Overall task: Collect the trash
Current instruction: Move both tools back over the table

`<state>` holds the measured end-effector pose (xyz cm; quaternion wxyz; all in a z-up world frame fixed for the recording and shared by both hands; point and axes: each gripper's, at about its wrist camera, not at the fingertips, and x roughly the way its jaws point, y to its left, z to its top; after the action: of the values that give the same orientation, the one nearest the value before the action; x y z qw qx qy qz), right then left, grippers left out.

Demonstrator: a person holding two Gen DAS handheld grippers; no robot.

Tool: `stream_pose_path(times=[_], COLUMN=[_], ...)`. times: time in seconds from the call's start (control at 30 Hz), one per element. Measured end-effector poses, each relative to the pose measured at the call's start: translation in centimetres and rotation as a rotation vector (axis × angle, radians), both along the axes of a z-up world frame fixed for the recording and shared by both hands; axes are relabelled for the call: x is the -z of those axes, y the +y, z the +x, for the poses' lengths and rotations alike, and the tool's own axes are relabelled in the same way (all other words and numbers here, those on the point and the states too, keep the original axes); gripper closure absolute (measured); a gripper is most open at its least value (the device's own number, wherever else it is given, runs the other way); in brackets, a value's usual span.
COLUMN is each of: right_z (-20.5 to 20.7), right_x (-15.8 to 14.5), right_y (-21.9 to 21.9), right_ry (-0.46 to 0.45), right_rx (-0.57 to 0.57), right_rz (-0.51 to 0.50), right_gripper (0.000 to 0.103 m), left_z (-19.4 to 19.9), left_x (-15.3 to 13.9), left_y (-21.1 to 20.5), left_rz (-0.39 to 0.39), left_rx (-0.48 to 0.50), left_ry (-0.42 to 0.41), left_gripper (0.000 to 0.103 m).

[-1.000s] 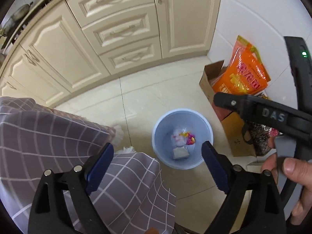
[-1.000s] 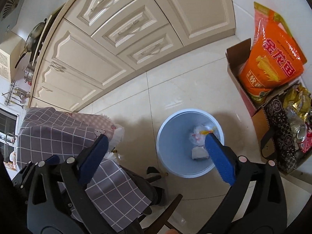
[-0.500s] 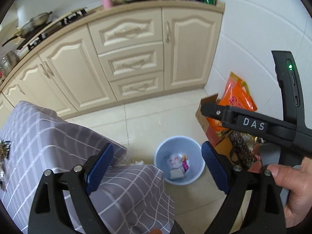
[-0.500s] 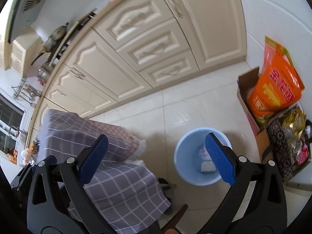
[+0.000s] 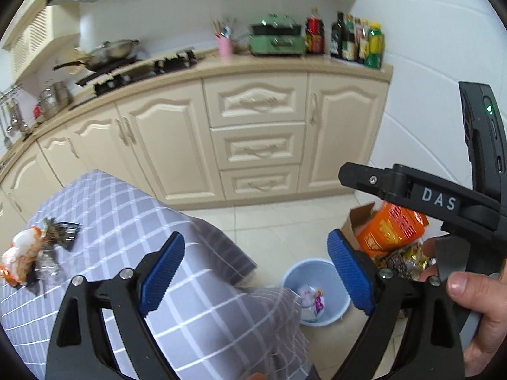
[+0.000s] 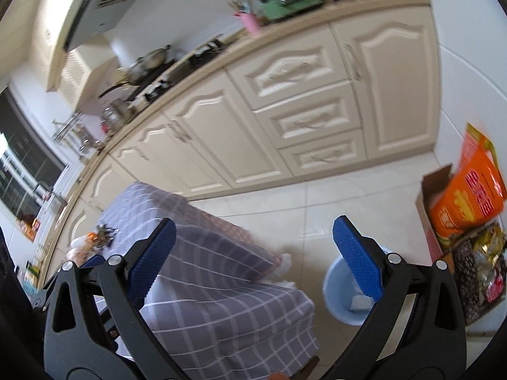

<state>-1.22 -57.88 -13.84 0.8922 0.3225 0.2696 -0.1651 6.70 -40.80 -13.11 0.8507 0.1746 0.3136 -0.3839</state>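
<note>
Reading "DAS" in white capitals, a label sits on the black body of the right gripper [image 5: 396, 186] where it crosses the right side of the left wrist view; a green indicator light glows on its upright handle, and a hand [image 5: 475, 304] grips it from below, thumb forward. Red characters on the orange bag [image 6: 469, 196] in the cardboard box [image 6: 427, 190] are too blurred to read. The left gripper [image 5: 256, 272] hangs above the table, its blue-padded fingers spread wide with nothing between them; in the right wrist view the right gripper's own fingers [image 6: 358, 256] are likewise spread wide and empty. Both point toward the cream cabinets [image 5: 256, 145] from above. The table is draped in a grey checked tablecloth [image 5: 126, 221], and a heap of trash [image 5: 31, 256], orange, white and dark wrappers, lies near its far left edge, well apart from both grippers. A light blue bin [image 5: 317, 294] stands on the tiled floor just beside the table's right corner, with discarded wrappers [image 5: 313, 297] inside it. On the worktop above the cabinets stand a pink utensil cup [image 5: 225, 46], a green appliance [image 5: 275, 39] and a row of bottles [image 5: 351, 39] at its right end, their labels illegible.
</note>
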Motion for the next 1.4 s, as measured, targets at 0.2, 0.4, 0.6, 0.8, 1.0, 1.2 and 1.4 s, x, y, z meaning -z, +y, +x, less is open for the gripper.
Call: stream_pose_path(times=[0.2,0.4,0.6,0.8,1.0,1.2,1.4], right_z=[1.9,3.7,6.0,9.0,13.1,16.6,20.0], right_x=[-2.5,-5.0,-7.4,-8.7,-7.8,-5.8,-4.5], right_y=[3.7,7.5,12.4,17.8,22.7,25.9,28.6], right_ry=[-0.045,-0.086,-0.112,-0.124,-0.084,-0.023,0.023], right_rx=[-0.069,-0.141,-0.231,-0.342,-0.449,-0.522,-0.580], right_rz=[-0.042,-0.076,-0.145,-0.200,-0.248,-0.257,-0.269], right_gripper=[0.006,0.006,0.006,0.006,0.006,0.006,0.006], left_z=[1.2,2.6,4.2,6.1,8.8,11.7,15.3], left_x=[-2.2,-3.7,-5.2,-5.7,-5.1,-3.6,-1.7], left_y=[4.1,8.8,14.0,20.0,26.0,31.2,35.6], left_rz=[-0.059,-0.104,-0.154,-0.177,-0.187,-0.184,-0.150], left_rx=[-0.058,-0.133,-0.224,-0.323,-0.446,-0.544,-0.636], left_ry=[-0.036,-0.067,-0.111,-0.138,-0.145,-0.122,-0.098], left_gripper=[0.013,0.013,0.013,0.013,0.013,0.013,0.013])
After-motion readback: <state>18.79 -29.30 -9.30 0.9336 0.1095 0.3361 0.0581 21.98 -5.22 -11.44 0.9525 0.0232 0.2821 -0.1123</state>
